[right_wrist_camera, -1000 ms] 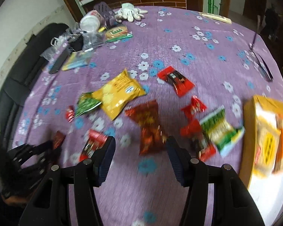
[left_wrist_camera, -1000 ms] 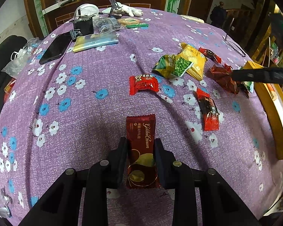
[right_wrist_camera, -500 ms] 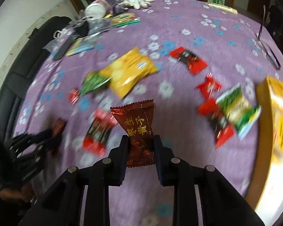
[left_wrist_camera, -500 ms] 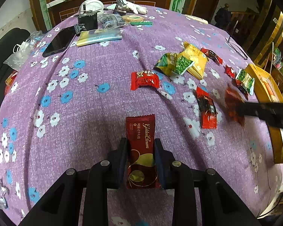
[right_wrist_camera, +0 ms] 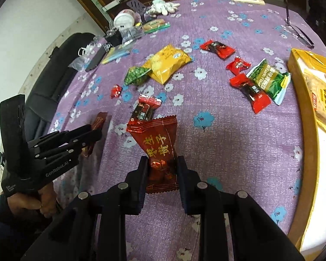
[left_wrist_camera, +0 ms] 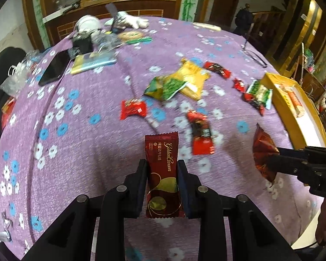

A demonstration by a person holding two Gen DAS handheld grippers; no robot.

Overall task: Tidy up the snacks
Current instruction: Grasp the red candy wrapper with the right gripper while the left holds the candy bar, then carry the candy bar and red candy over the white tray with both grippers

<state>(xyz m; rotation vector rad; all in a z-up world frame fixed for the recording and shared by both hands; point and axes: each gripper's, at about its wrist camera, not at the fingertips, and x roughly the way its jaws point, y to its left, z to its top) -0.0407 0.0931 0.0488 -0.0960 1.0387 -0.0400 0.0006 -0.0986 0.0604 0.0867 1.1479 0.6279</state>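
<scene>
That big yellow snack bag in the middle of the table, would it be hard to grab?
The yellow bag looks puffy and creased, so probably light and squashy. Its glossy film might slip between fingers. It overlaps a green packet, which a push would likely drag along.

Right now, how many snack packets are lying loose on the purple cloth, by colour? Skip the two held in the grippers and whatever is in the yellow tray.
Red packets: 5
Green packets: 2
Yellow packet: 1
Total: 8
</scene>
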